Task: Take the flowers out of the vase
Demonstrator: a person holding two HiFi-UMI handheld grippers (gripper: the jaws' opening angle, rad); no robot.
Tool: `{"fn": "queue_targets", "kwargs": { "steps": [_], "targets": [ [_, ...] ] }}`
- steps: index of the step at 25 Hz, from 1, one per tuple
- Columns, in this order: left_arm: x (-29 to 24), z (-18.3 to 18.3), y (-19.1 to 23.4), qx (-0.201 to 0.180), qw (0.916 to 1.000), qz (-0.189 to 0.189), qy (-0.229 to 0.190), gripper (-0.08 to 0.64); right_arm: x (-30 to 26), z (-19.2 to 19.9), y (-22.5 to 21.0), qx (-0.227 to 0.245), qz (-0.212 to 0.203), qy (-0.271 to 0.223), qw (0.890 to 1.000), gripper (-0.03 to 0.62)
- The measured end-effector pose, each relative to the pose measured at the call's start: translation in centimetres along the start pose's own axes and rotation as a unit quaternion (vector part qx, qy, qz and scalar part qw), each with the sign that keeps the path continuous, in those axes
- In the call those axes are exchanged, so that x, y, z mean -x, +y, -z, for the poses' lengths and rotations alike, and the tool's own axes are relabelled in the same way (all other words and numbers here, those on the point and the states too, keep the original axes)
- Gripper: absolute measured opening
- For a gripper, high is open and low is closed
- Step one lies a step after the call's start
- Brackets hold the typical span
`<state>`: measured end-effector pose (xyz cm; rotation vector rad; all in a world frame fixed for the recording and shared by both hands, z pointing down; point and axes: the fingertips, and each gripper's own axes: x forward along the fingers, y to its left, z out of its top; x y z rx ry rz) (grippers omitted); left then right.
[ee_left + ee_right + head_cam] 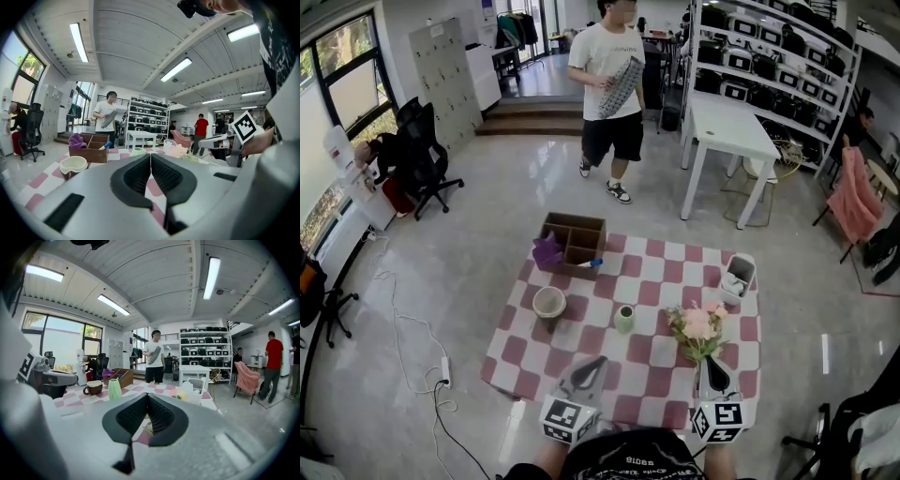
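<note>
Two grippers hovered over the near edge of the checkered table [656, 352]. My left gripper [598, 362] had its jaws pressed together on nothing. My right gripper [712, 366] was clamped on the stems of the flowers [698, 325]. One bunch, pink heads, and it was out of the vase, rising from my right jaws and leaning toward the far side.

One green ribbed vase [624, 318] stood upright apart from the bunch, to its left and a little farther in, ahead of the gap between my two grippers.

Counting the rest:
- one brown cup [548, 303] with a pale inside, out to the left
- one wooden divided box [575, 219] at the far edge
- one purple cloth [547, 251] in the box's left side
- one white basket [741, 259] at the far right corner

Bare cloth lay open between the vase and my jaws. On the right, the table's edge ran near my right gripper, and the near edge sat right under both. One person in a white T-shirt [609, 75] stood on the floor well beyond the far edge.
</note>
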<state>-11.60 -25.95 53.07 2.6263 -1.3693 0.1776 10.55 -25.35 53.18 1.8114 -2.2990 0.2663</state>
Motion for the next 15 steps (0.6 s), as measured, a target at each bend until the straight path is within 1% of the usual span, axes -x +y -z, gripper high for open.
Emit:
{"fn": "queue_targets", "kwargs": {
  "steps": [9, 15],
  "targets": [
    [0.41, 0.94, 0.35, 0.000, 1.0000, -0.002, 0.008, 0.012, -0.06, 0.77, 0.30, -0.001, 0.001, 0.009, 1.000, 0.005],
    [0.44, 0.76, 0.66, 0.006, 0.9999, -0.005, 0.008, 0.012, -0.27, 1.10, 0.18, -0.002, 0.005, 0.014, 1.000, 0.005]
  ]
}}
